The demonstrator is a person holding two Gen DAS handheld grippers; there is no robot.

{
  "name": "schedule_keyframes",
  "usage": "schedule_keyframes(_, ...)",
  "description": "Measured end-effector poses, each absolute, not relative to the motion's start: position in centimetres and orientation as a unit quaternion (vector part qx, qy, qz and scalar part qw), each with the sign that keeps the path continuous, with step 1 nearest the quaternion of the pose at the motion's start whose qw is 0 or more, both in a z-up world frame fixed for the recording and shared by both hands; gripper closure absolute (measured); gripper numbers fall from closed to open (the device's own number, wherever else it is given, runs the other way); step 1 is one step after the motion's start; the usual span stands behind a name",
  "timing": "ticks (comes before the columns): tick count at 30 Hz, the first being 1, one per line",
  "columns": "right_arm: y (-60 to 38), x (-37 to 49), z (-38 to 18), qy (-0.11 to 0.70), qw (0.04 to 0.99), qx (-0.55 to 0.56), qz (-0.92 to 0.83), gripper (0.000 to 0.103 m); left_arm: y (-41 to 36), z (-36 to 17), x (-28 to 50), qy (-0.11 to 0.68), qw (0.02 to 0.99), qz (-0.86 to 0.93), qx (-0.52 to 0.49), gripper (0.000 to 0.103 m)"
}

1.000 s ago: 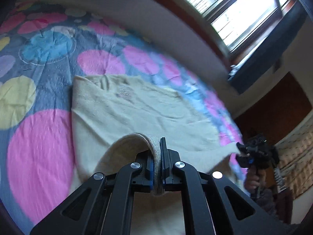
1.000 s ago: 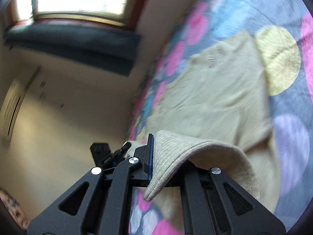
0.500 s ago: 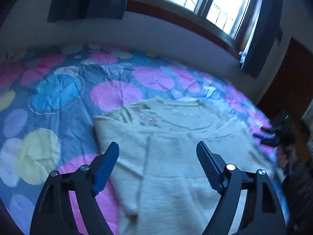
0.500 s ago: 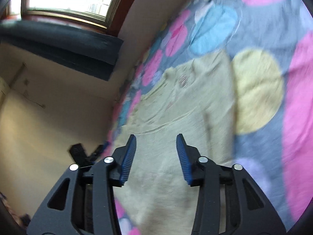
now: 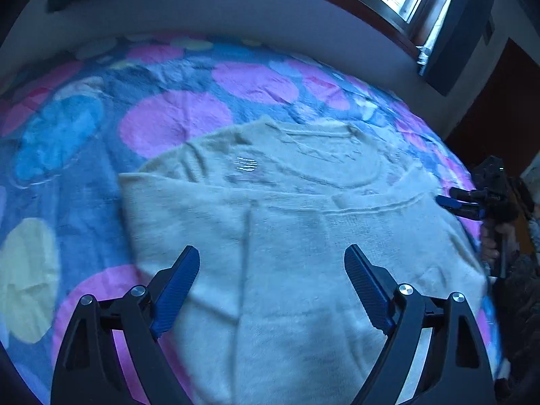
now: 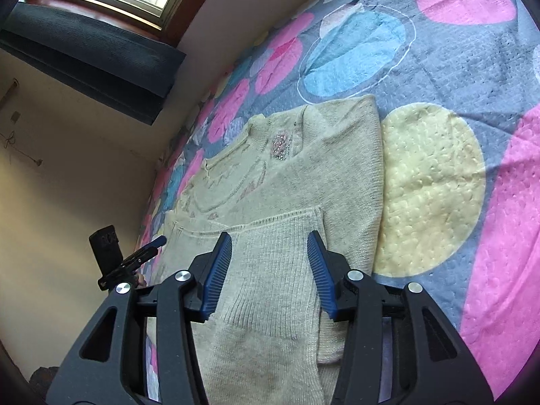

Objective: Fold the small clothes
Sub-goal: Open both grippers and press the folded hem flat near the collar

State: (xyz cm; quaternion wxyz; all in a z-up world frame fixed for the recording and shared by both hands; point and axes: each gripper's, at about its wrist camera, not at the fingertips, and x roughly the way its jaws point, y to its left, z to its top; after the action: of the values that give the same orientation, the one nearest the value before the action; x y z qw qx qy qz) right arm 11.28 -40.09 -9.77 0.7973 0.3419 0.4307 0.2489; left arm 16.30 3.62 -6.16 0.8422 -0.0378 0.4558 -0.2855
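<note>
I am holding both the left gripper [image 5: 272, 278] and right gripper [image 6: 269, 263] spread apart, gripping nothing, above the sweater [image 6: 287, 199] lying on the bed [image 6: 438, 50]; its hem is lying folded up, with further folds remaining.

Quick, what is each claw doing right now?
Left claw: open, holding nothing, above the sweater.
Right claw: open, holding nothing.
</note>
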Motion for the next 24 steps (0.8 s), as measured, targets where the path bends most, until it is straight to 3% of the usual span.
schedule_keyframes(9, -40.5, 11.0, -9.1, 0.424, 0.809, 0.326, 0.243, 0.056, 2.7, -7.0, 18.3, 0.477, 0.823, -0.304, -0.055, 0.018)
schedule_keyframes(13, -40.3, 11.3, -9.2, 0.427, 0.811, 0.319, 0.242, 0.056, 2.4, -6.6, 17.7, 0.472, 0.823, -0.313, -0.045, 0.032)
schedule_keyframes(18, -40.2, 11.7, -9.2, 0.424, 0.814, 0.316, 0.24, 0.057, 1.5, -7.0, 17.5, 0.475, 0.818, -0.322, -0.023, 0.032)
schedule_keyframes(22, -39.6, 11.8, -9.2, 0.43, 0.82, 0.294, 0.238, 0.064, 1.4, -7.2, 17.7, 0.473, 0.82, -0.319, -0.032, 0.056)
schedule_keyframes(24, -39.4, 11.8, -9.0, 0.433, 0.826, 0.277, 0.231, 0.068, 1.2, -7.4, 17.7, 0.474, 0.823, -0.312, -0.025, 0.06)
